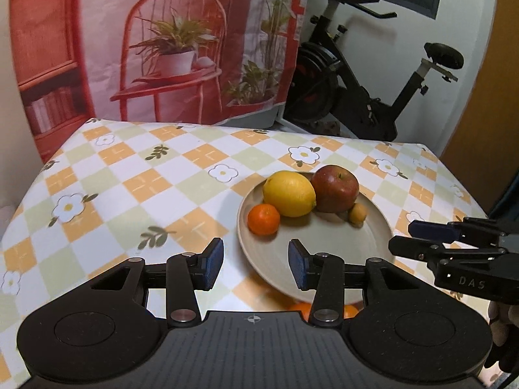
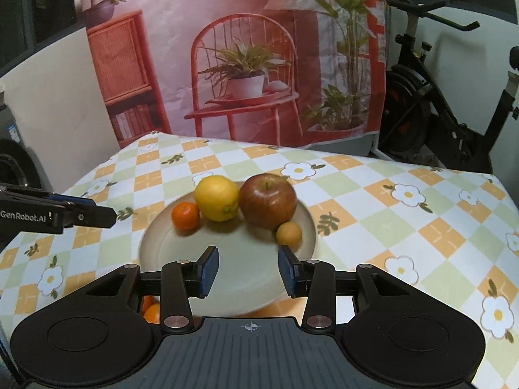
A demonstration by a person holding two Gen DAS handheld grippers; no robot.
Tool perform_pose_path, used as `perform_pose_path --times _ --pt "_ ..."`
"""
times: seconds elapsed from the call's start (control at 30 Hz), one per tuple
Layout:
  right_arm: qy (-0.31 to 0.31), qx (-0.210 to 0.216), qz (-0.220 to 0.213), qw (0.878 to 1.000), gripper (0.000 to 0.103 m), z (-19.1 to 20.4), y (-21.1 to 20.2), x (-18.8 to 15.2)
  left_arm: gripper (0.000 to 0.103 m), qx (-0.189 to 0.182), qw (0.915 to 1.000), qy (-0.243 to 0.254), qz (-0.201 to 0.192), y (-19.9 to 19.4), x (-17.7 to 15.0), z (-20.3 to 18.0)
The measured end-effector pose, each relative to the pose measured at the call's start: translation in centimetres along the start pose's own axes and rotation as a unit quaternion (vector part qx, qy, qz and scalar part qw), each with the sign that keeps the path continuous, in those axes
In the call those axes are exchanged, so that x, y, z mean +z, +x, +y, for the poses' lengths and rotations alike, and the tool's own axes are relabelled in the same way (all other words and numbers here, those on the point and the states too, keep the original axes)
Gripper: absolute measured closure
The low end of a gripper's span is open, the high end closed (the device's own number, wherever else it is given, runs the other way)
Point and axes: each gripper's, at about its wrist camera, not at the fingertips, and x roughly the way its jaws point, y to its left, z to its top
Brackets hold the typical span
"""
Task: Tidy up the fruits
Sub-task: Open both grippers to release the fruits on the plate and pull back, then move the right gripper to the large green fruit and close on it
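A beige plate on the checked tablecloth holds a yellow lemon, a red apple, a small orange mandarin and a tiny yellow-orange fruit. My left gripper hovers open over the plate's near left rim, with nothing between its blue pads. In the right wrist view the lemon, apple, mandarin and tiny fruit lie on the plate. My right gripper is open above the bare near part, holding nothing. An orange fruit shows partly under the gripper body.
The flowered tablecloth covers the table, whose far edge meets a printed backdrop. An exercise bike stands behind at the right. The right gripper enters the left wrist view from the right; the left gripper shows at left.
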Motion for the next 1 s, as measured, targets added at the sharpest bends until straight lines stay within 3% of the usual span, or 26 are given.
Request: perform_pose_path --times 0.67,1.0 --pt "-0.013 0.019 0.002 1.0 0.065 4.1 -3.9 -4.2 0.057 0.009 0.9997 0.013 -0.02 -4.3 -3.8 -1.5" --pt "-0.017 0.025 -0.001 1.0 0.065 4.8 -4.9 -4.5 0.057 0.004 0.9996 0.014 -0.025 -5.4 -4.5 -1.3"
